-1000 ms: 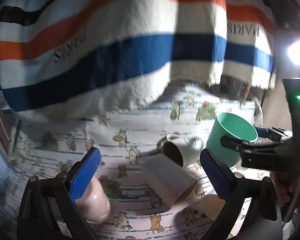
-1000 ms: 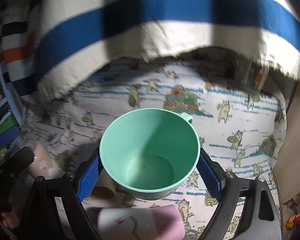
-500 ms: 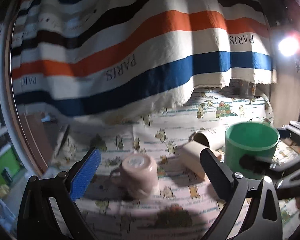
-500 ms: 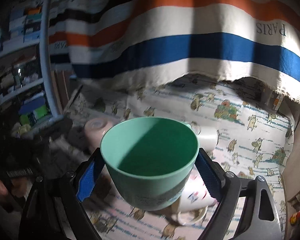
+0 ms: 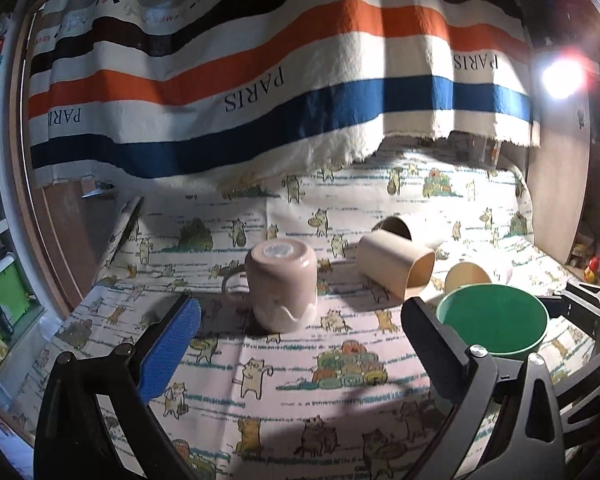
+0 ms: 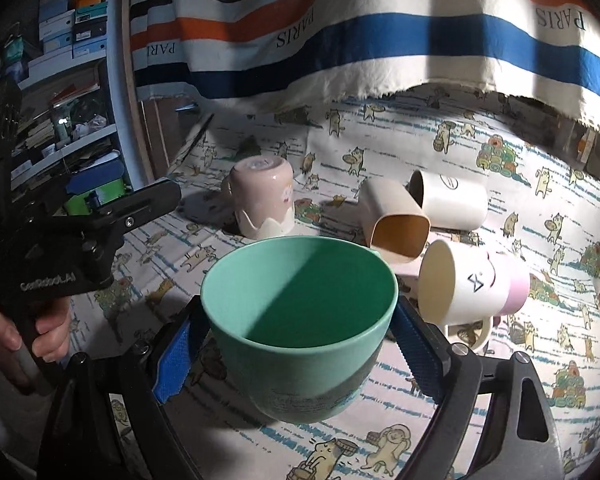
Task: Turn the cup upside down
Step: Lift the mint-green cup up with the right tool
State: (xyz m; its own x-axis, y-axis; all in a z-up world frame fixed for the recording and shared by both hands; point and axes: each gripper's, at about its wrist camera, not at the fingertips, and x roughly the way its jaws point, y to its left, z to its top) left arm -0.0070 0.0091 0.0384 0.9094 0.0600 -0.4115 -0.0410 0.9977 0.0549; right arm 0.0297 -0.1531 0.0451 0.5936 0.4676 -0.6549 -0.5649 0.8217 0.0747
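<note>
five cups show in the right wrist view. the right tool (image 6: pixel 296 344) pinches the green cup (image 6: pixel 300 320) between its blue pads, one pad on each side of the wall, and holds it off the cloth-covered counter (image 6: pixel 380 432), mouth tilted up toward the camera with the handle on the far side. the pink cup (image 6: pixel 262 200) stands upside down on the cloth, base up, handle to the left. to its right a beige square cup (image 6: pixel 392 216) lies on its side with the opening facing forward, touching a white cup (image 6: pixel 448 200) on its side behind it. nearer, a white and pink cup (image 6: pixel 472 284) also lies on its side. the left tool (image 5: pixel 300 344) is spread wide with nothing between its fingers, hovering over the cloth in front of the pink cup (image 5: pixel 282 284); in the left wrist view the green cup (image 5: pixel 494 324) sits at the right, partly behind the right finger. a striped towel (image 5: pixel 260 80) printed with "paris" hangs behind the counter.
</note>
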